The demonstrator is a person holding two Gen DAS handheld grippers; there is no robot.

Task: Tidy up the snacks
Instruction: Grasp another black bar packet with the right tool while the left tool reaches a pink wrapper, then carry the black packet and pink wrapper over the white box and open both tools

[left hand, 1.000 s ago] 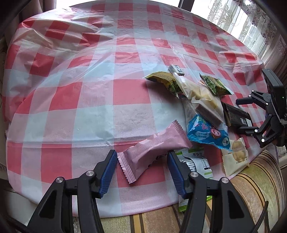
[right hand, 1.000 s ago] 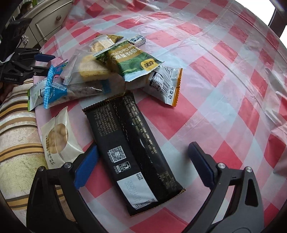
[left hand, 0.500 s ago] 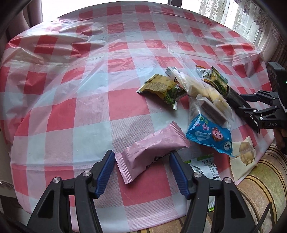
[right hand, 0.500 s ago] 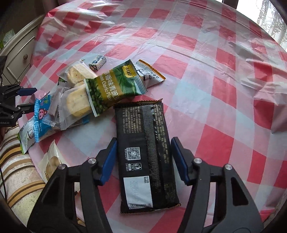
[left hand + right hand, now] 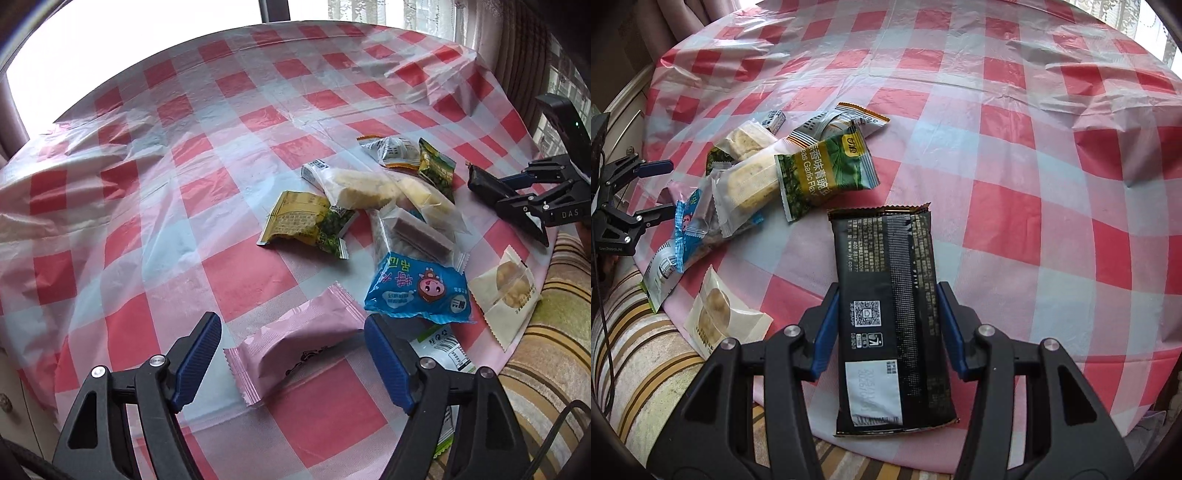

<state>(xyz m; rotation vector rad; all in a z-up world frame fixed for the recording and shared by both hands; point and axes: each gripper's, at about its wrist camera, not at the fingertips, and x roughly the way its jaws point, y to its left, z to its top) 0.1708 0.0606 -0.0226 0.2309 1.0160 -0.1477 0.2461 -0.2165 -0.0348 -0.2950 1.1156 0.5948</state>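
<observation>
Now your right gripper (image 5: 884,328) pinches black snack pack (image 5: 890,295) across its width, jaws just closed onto it, pack flat on checked surface (image 5: 1015,166) near front edge. Your left gripper (image 5: 293,354) straddles pink wrapped snack (image 5: 295,341), jaws spread and just widened, pads not touching wrapper. Other snacks sit in loose heap (image 5: 388,206) between both grippers. Step in hand: picking first packs for sorting. Next, probably: lift black pack clear of heap; close left jaws on pink snack or re-centre first.
</observation>
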